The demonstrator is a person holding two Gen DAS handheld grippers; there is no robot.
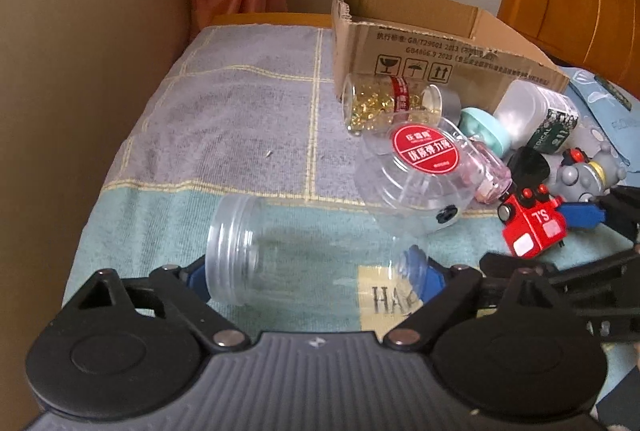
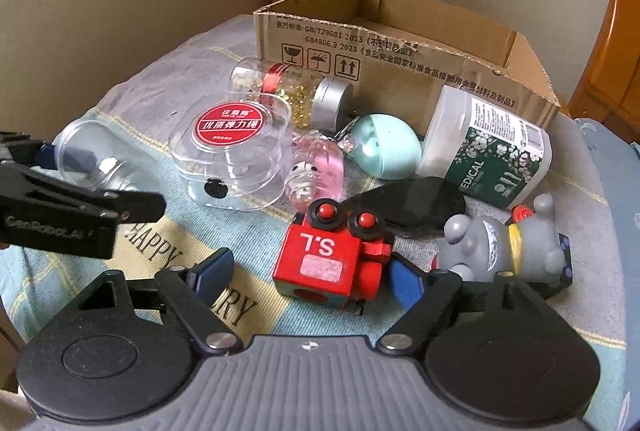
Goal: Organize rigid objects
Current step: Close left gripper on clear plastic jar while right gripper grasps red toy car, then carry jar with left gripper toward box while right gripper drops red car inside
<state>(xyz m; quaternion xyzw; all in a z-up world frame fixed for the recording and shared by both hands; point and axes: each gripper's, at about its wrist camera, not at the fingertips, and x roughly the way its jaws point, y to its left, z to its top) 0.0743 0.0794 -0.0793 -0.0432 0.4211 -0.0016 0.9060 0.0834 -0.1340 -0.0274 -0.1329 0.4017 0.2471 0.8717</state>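
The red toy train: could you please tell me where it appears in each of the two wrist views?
Left wrist view: the red toy train sits at the right, below the clear box with the red round label.
Right wrist view: the red toy train lies low in the centre, between the blue pads.
Shared landmark: the cardboard box stands behind the clutter in both.

A see-through jar [image 1: 304,263] is lying on its side, apart from the heap. A red toy train [image 2: 332,255] is lying tipped over beside a grey toy animal [image 2: 504,243], in front of the open cardboard box [image 2: 400,47].
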